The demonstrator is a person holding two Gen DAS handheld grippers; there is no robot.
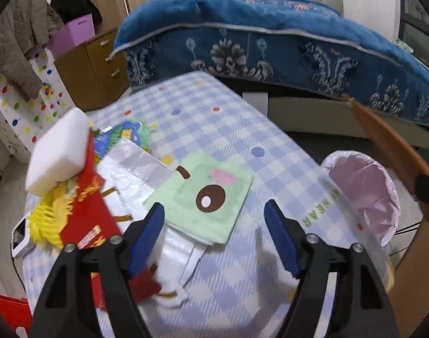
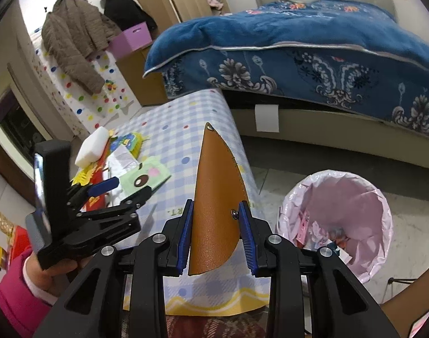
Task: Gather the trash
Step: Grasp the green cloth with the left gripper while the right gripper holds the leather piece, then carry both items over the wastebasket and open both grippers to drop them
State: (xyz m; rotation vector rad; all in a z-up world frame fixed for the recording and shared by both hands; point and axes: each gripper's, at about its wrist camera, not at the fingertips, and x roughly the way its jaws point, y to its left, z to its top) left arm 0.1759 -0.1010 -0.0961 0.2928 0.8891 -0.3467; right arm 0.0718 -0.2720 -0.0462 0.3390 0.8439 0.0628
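My right gripper (image 2: 216,226) is shut on a brown leather sleeve (image 2: 216,197) that stands upright over the table's right edge; the sleeve also shows in the left wrist view (image 1: 383,138). A bin with a pink liner (image 2: 338,219) stands on the floor to its right, with scraps inside; it shows in the left wrist view (image 1: 366,194) too. My left gripper (image 1: 214,236) is open and empty above the checked table (image 1: 214,124), just in front of a green cloth (image 1: 203,194). A pile of red and yellow wrappers (image 1: 82,211) and a white foam block (image 1: 57,152) lie to its left.
A clear plastic bag (image 1: 135,169) lies under the green cloth. A white device (image 1: 20,236) sits at the table's left edge. A bed with a blue blanket (image 1: 270,42) stands beyond the table. Drawers (image 1: 99,64) and hung coats (image 1: 17,36) are far left.
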